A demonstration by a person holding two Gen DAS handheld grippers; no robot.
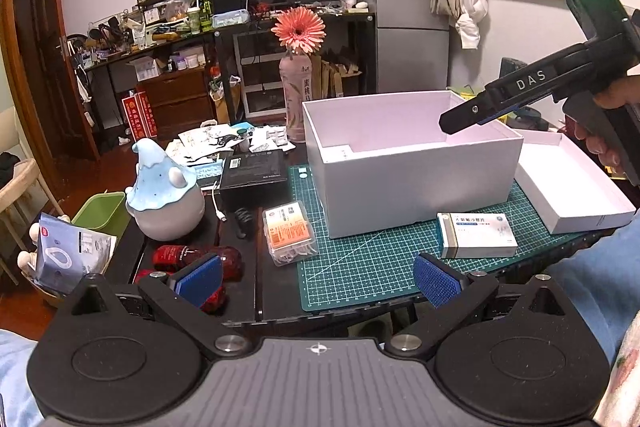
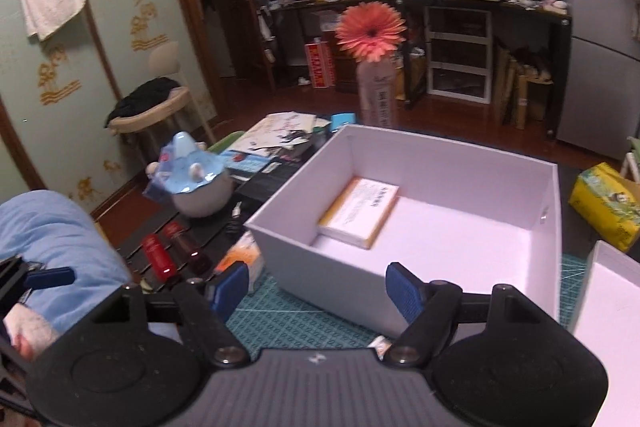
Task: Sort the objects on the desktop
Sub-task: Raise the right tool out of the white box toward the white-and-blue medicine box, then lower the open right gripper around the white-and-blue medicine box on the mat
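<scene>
An open white box (image 1: 400, 179) stands on the green cutting mat (image 1: 372, 267). My right gripper (image 1: 450, 123) hovers over the box's right end, open and with nothing between its pads. From the right wrist view, that gripper (image 2: 317, 289) is above the near wall of the white box (image 2: 320, 263), and a yellow-edged white medicine box (image 2: 360, 213) lies flat inside. My left gripper (image 1: 319, 279) is open and holds nothing, low over the mat's front edge. A blue-and-white medicine box (image 1: 478, 235) and a clear case with an orange label (image 1: 290, 233) lie in front of the white box.
The box's lid (image 1: 572, 179) lies upturned to the right. Left of the mat are dark red bottles (image 1: 192, 255), a blue-capped ceramic figure (image 1: 164, 195), a black box (image 1: 256, 175) and papers. A bottle with a pink flower (image 1: 298, 67) stands behind. A yellow pack (image 2: 608, 207) lies far right.
</scene>
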